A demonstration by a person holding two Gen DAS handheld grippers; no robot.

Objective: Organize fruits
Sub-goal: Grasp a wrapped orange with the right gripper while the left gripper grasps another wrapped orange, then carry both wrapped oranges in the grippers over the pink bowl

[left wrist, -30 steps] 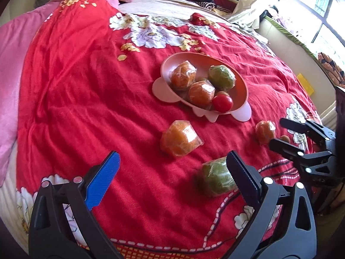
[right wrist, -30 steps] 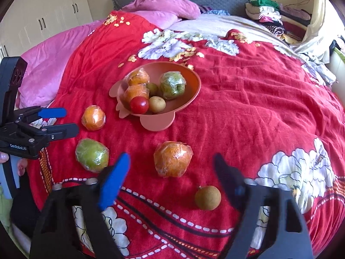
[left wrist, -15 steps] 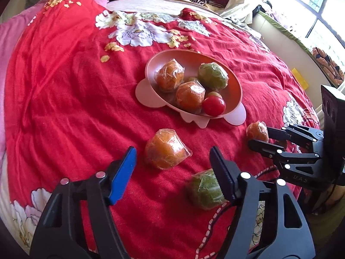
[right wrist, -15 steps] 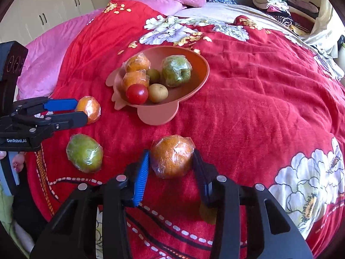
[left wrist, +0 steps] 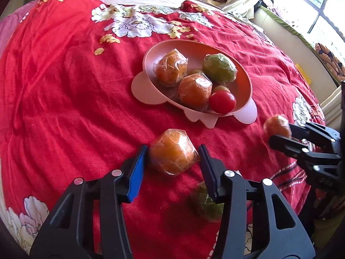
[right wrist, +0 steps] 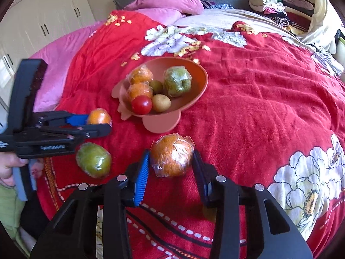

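A pink bowl (left wrist: pixel 151 54) (right wrist: pixel 200 73) on the red bedspread holds wrapped oranges, a green fruit, a tomato and small brown fruits. My left gripper (left wrist: pixel 173 160) is shut on a wrapped orange (left wrist: pixel 172 151), which shows at the left of the right wrist view (right wrist: pixel 98 116). My right gripper (right wrist: pixel 170 164) is shut on another wrapped orange (right wrist: pixel 172 155), seen at the right of the left wrist view (left wrist: pixel 277 126). A wrapped green fruit (left wrist: pixel 204 202) (right wrist: pixel 93 158) lies on the spread beside both grippers.
The red floral bedspread (right wrist: pixel 258 108) covers the bed. Pink pillows (right wrist: pixel 168 2) and folded clothes (right wrist: pixel 271 2) lie at the far end. White wardrobes (right wrist: pixel 43 21) stand at the left. A window (left wrist: pixel 312 4) is at the right.
Both grippers moved forward and closed, each around its own wrapped orange. The small brown fruit near the right gripper is now hidden under its finger.
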